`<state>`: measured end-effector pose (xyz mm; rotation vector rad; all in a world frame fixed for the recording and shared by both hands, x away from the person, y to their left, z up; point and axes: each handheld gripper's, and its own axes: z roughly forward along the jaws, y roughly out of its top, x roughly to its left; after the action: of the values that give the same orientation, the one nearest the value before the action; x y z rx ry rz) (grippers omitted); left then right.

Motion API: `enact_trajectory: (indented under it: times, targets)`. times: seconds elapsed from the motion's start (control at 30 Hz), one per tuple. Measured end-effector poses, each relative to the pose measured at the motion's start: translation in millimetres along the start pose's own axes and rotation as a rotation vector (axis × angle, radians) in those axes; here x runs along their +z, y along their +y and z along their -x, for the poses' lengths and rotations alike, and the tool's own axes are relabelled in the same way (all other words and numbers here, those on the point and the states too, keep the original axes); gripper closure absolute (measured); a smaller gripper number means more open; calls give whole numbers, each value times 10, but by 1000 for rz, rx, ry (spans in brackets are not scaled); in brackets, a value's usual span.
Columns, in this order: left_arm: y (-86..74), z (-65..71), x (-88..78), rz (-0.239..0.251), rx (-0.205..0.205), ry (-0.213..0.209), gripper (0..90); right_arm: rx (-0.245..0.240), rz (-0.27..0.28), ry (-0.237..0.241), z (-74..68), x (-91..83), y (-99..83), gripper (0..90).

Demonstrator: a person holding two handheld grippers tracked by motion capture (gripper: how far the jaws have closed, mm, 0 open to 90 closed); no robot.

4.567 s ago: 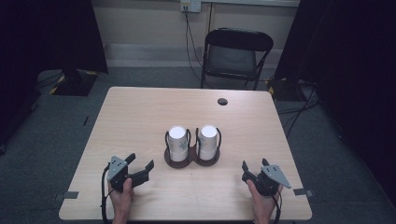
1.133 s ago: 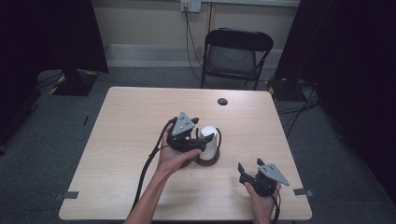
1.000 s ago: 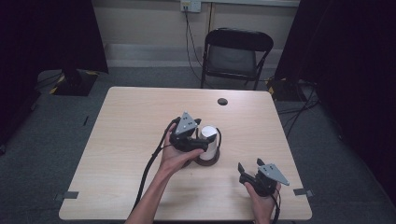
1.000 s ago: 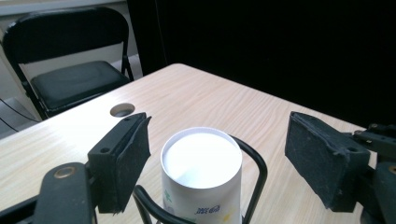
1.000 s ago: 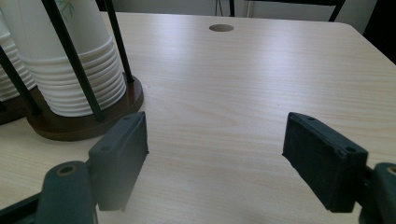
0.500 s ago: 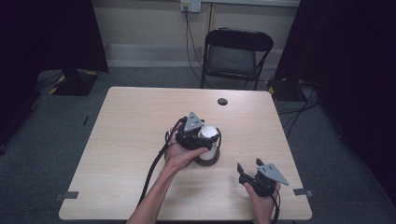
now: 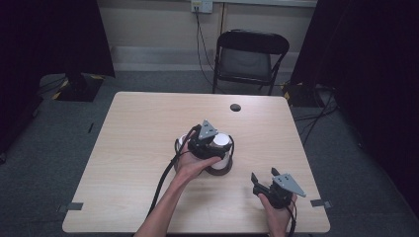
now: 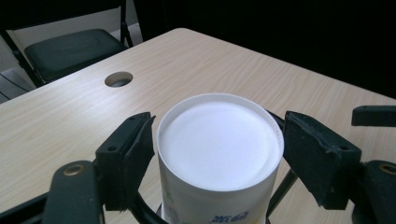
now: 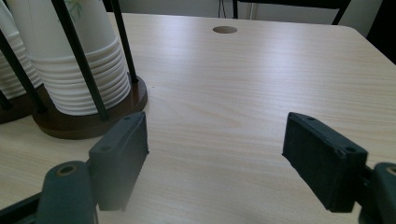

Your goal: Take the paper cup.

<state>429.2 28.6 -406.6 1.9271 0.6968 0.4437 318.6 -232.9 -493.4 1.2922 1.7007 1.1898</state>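
In the high view you have two grippers and two stacks of white paper cups in one dark holder point(image 7: 220, 170) near the middle of the table point(image 7: 138, 138). Your left gripper point(image 7: 210, 143) is over the right stack point(image 7: 222, 143); your right gripper point(image 7: 262, 181) rests near the table's front right corner.

In the left gripper view the stack point(image 8: 219, 154) stands upright, its long axis vertical, flat white bottom up, blue print on its side. Your jaws have just been closing around the top cup; the left pad seems to touch it, the right is apart.

In the right gripper view your jaws stand wide open with nothing between them; the ribbed cup rims point(image 9: 79, 79) sit behind thin black rods point(image 9: 79, 56) on the brown base point(image 9: 93, 121).
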Motion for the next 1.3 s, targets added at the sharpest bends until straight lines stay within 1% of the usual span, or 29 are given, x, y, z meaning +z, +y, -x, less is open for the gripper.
enact_trajectory:
  times: [0.1,0.2,0.3,0.4,0.5,0.57,0.6,0.73,0.8,0.93,1.0,1.1,1.17,1.23,1.27,1.3]
  targets:
    - [-9,-2,10,-5,-6,-2,257,4,0,1,0,-4,0,218]
    - [-14,9,14,-7,11,12,272,4,1,2,0,-4,0,217]
    - [-13,-7,4,-4,0,15,278,4,3,0,0,-6,-1,217]
    - [-15,12,8,-9,21,24,294,3,4,0,0,-6,-1,217]
    - [-12,21,2,-13,38,31,334,5,2,2,2,-6,-1,216]
    - [-13,7,3,-9,23,22,339,6,2,2,3,-6,-1,217]
    - [-6,-2,-5,-15,14,27,340,6,2,3,5,-6,-1,216]
    - [3,9,-7,-22,18,32,343,14,1,9,16,-2,0,214]
    - [6,3,-7,-19,2,33,344,16,5,7,16,-5,-2,214]
    - [14,11,-16,-15,10,33,346,13,2,7,15,-6,-1,214]
    - [22,12,-22,-3,-1,35,347,14,2,7,15,-6,-1,214]
    - [30,7,-32,2,-3,32,348,13,2,8,15,-7,-1,214]
    - [35,8,-41,7,-12,30,348,12,6,6,16,-8,-3,214]
    - [37,8,-43,7,-10,28,348,14,3,7,15,-7,-1,214]
    - [37,17,-42,16,-10,15,348,13,2,7,14,-7,-1,214]
    - [37,24,-38,14,-8,19,348,11,3,7,15,-7,-1,214]
